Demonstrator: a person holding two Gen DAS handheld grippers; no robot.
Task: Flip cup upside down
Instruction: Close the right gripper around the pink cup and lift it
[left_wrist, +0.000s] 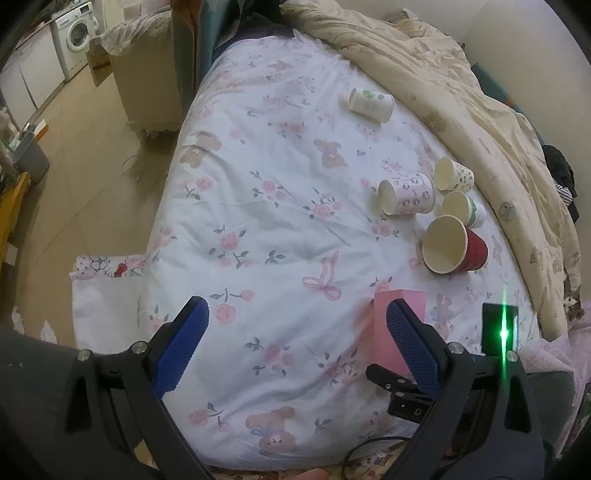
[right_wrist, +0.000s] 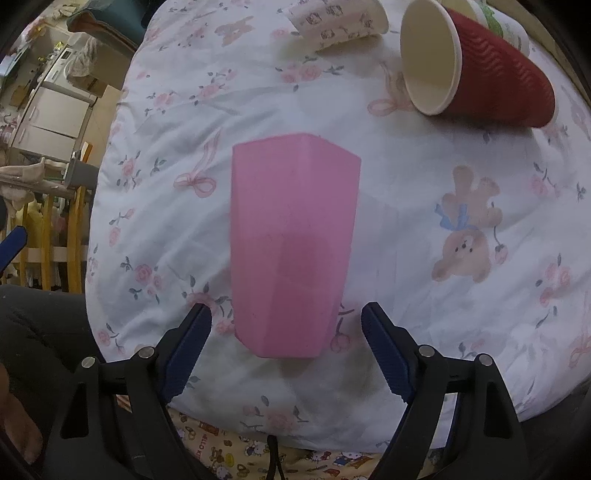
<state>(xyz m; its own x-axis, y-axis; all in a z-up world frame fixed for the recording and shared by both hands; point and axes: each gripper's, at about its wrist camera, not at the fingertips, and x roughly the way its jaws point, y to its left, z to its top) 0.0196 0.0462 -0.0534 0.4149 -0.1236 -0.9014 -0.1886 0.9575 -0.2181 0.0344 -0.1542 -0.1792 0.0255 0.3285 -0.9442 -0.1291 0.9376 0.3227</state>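
A pink faceted plastic cup (right_wrist: 291, 243) lies on the floral bedsheet, its closed base toward my right gripper (right_wrist: 286, 317). That gripper is open, its blue fingers (right_wrist: 384, 350) on either side of the cup's base and not touching it. The cup also shows in the left wrist view (left_wrist: 391, 332), partly behind that gripper's right finger. My left gripper (left_wrist: 297, 310) is open and empty above the sheet, left of the pink cup.
A red ribbed paper cup (right_wrist: 480, 62) lies on its side beyond the pink cup. Several printed paper cups (left_wrist: 406, 194) lie nearby, one farther off (left_wrist: 371, 103). A beige quilt (left_wrist: 461, 92) is bunched along the bed's right side. The floor (left_wrist: 92, 184) lies left.
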